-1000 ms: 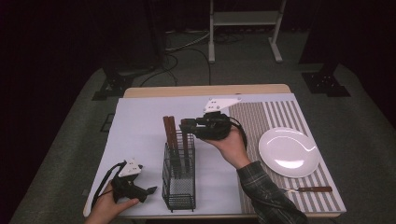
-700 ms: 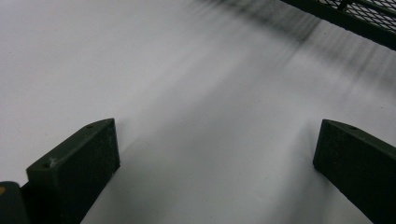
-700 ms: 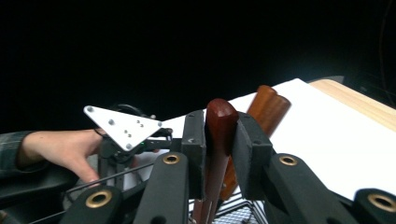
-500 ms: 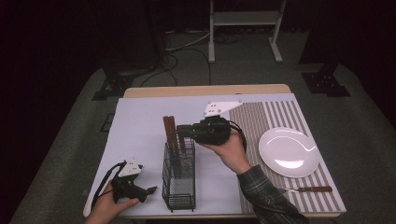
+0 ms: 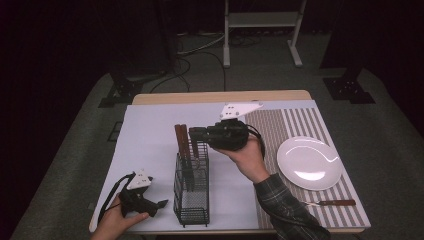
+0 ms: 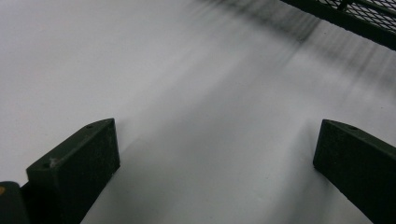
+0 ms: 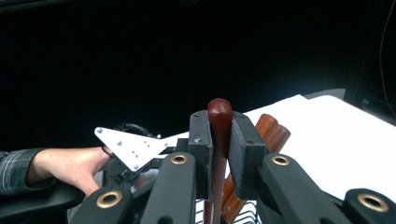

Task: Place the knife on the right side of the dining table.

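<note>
High view, centre of frame: the right hand-held gripper [image 5: 196, 135] is held level above the far end of a black wire caddy [image 5: 191, 187], jaws pointing toward frame left. In the right gripper view its jaws are clamped on the rounded top of a red-brown wooden handle [image 7: 219, 122] that stands upright in the caddy; two more handles [image 7: 272, 131] stand just beside it. Lower left of the high view: the left hand-held gripper [image 5: 159, 204] rests on the white tabletop [image 5: 150, 135] near its front edge, just beside the caddy. In the left gripper view its jaws stand wide apart over bare surface, the caddy's mesh base at upper right. Right of frame: a white plate [image 5: 309, 162] lies on a striped mat [image 5: 300, 122], with a knife [image 5: 332, 203] near the mat's front edge. Open tabletop lies left of and beyond the caddy.
</note>
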Demonstrator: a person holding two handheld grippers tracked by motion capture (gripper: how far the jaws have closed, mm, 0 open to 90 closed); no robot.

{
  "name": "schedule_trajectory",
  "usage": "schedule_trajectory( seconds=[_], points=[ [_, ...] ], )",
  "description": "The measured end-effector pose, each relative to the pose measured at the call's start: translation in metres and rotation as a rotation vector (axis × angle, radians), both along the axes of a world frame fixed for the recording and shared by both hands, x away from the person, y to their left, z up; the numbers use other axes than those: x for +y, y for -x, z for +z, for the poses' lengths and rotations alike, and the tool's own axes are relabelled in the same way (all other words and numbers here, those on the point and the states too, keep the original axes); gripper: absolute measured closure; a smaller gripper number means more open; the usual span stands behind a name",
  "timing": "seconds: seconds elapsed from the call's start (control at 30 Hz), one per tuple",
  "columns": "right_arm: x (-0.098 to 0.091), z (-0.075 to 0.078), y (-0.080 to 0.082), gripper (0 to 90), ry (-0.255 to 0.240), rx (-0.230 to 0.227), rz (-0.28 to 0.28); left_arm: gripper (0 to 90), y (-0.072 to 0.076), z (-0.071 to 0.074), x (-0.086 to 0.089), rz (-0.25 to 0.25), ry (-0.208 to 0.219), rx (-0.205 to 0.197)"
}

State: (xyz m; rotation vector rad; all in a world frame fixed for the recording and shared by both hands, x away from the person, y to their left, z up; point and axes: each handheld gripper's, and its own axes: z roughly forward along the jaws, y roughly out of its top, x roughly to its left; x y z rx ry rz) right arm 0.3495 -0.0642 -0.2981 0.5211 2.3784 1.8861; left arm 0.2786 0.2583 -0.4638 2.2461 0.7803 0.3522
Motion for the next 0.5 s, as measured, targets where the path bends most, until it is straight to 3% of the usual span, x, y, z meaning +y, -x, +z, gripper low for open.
schedule_trajectory(
  seconds=[0.5],
  points=[
    [-0.011, 0.036, 0.001, 79.2, -0.039, -0.066, -0.036, 0.0, 0.000, 0.000, 0.000, 0.000, -0.001, 0.000]
  ],
)
